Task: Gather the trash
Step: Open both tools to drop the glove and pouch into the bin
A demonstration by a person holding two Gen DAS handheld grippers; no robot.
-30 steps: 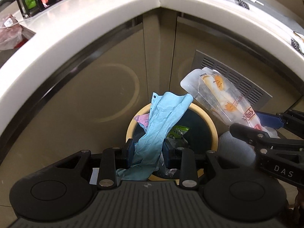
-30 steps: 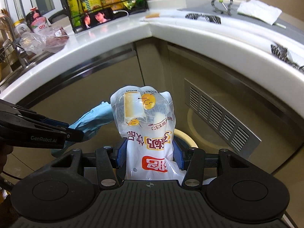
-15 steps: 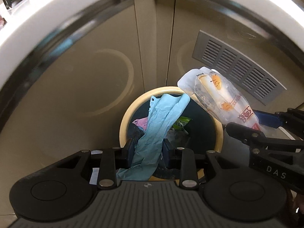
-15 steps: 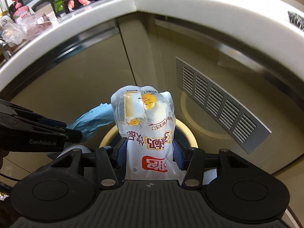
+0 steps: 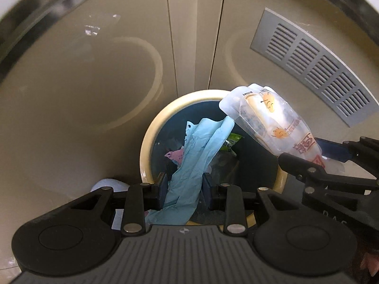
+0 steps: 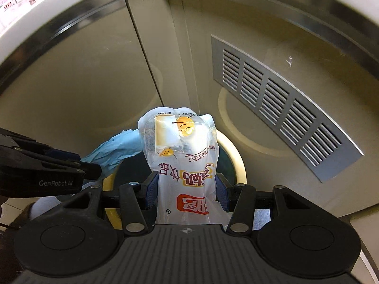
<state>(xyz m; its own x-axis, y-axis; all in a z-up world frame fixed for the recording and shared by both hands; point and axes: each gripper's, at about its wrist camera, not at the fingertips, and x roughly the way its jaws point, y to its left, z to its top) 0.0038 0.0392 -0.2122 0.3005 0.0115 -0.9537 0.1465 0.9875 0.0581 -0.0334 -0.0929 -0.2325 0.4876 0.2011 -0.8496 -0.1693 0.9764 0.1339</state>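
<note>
My left gripper (image 5: 184, 187) is shut on a light blue disposable glove (image 5: 201, 146) and holds it right over the round cream-rimmed trash bin (image 5: 151, 137). The bin holds pink and green scraps. My right gripper (image 6: 186, 189) is shut on a clear plastic milk pouch (image 6: 184, 156) with red and yellow print, above the bin's right rim (image 6: 234, 158). The pouch (image 5: 272, 125) and right gripper also show at the right of the left wrist view. The glove (image 6: 116, 149) and left gripper show at the left of the right wrist view.
Beige cabinet doors (image 5: 94, 71) stand close behind the bin, with a grey vent grille (image 5: 315, 71) on the right door. The white counter edge (image 6: 59, 7) overhangs above. A pale object (image 5: 106, 185) lies on the floor left of the bin.
Both grippers have dropped lower and closer to the bin with their loads. The countertop has slid out of view and the bin's opening looks larger.
</note>
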